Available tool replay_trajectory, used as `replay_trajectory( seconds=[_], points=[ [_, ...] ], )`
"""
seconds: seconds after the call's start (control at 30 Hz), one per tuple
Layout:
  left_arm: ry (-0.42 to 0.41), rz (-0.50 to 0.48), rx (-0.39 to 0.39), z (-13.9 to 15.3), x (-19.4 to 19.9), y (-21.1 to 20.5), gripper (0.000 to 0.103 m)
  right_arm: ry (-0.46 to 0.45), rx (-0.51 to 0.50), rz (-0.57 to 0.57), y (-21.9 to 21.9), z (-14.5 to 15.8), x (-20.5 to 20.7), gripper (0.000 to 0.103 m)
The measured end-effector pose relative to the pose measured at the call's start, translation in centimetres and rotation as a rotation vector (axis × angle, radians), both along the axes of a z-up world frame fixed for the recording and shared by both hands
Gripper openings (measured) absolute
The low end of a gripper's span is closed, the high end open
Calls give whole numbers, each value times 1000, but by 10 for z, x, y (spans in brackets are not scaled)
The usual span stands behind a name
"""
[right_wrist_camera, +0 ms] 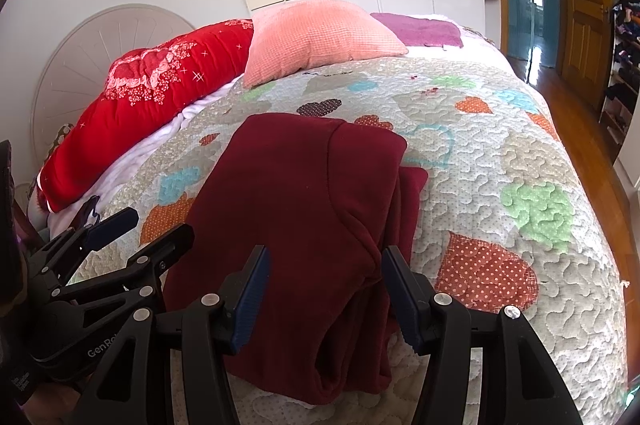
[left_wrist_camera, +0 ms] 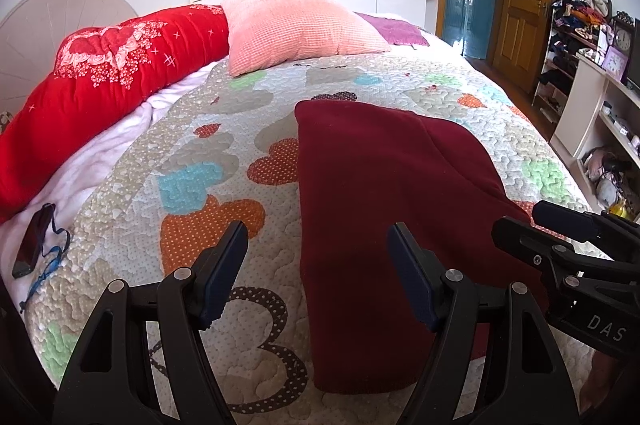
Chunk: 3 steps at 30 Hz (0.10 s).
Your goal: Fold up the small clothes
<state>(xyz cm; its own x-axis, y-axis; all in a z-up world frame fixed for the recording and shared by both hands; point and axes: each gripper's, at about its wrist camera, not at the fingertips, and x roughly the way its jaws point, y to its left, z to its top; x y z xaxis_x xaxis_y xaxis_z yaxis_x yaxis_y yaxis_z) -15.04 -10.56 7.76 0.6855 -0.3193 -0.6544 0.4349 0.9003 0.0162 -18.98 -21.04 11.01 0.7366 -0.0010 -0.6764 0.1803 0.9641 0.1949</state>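
Nearest the lens in the left wrist view, we see the left gripper [left_wrist_camera: 318, 245] with its 2 blue-padded fingers [left_wrist_camera: 228, 265] spread wide and nothing between them; it hangs over the quilted bedspread [left_wrist_camera: 192, 153]. Its right finger stands over the left part of the dark red garment [left_wrist_camera: 384, 185], while its left finger stands over an orange patch of the bedspread; we cannot tell whether either pad touches the cloth. To its right, close beside it, we see the right gripper [left_wrist_camera: 516, 221] from the side.

In the right wrist view, the right gripper [right_wrist_camera: 324, 267] holds its jaws about half apart, empty, above the near right edge of the dark red garment [right_wrist_camera: 292, 185]. The garment lies folded into a long shape running away from both grippers, with an extra folded layer along its right side and a thick rolled edge just below the right gripper's fingers. The left gripper [right_wrist_camera: 152, 225] shows at the lower left.

Beyond the garment, farther from both grippers, we see 1 pink pillow [left_wrist_camera: 296, 25], 1 red quilt [left_wrist_camera: 112, 73] to its left and 1 purple cloth [left_wrist_camera: 396, 31] to its right. Left of the left gripper, a dark phone [left_wrist_camera: 32, 245] with a blue cord lies on white bedding.
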Motion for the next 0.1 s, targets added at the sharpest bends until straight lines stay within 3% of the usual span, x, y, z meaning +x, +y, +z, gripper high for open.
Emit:
replay_trajectory(
  seconds=[0.1],
  points=[
    [34, -13, -24, -2, 7, 3, 73, -7, 0, -3, -4, 0, 0, 56]
  ],
)
